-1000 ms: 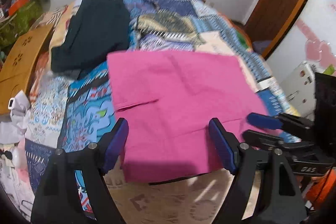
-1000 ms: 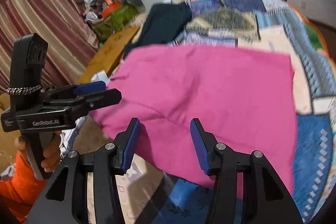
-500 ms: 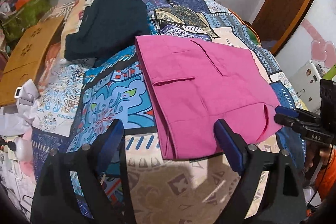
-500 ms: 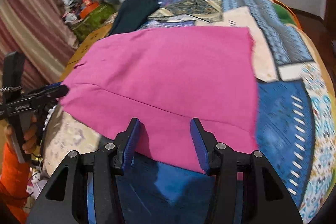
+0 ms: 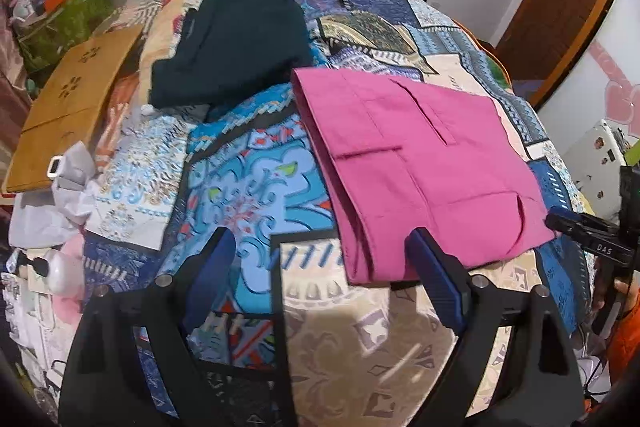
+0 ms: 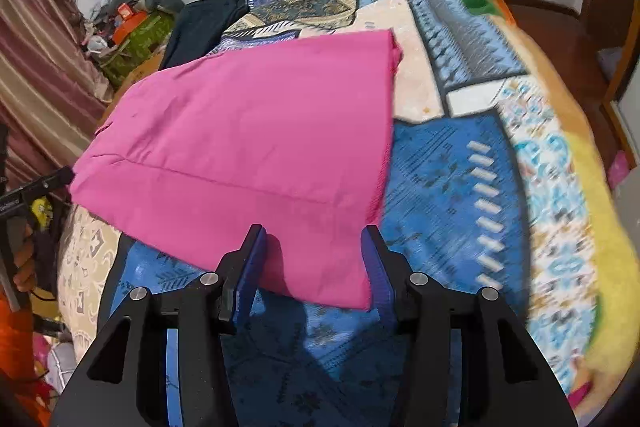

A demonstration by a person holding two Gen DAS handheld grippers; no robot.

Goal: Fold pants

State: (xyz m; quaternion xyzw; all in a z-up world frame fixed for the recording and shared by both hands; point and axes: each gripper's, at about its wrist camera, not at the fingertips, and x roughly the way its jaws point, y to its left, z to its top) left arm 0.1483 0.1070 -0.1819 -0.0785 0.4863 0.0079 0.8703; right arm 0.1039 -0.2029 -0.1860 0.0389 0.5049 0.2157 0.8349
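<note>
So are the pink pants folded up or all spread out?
Folded. The pink pants lie flat on the patchwork bedspread as a compact rectangle, with stacked layers showing along the near edge.

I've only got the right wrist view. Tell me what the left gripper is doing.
Observer: The left gripper has just been opening its jaws. They stand wide with nothing between them, over the quilt by the near corner of the pink pants.
Operator: Describe the pants' edge on that side.
Observer: It shows several stacked layers, folded over one another and lying flat.
Operator: Report what's on the top face.
Observer: Pocket slits show on top, which your view barely catches.
</note>
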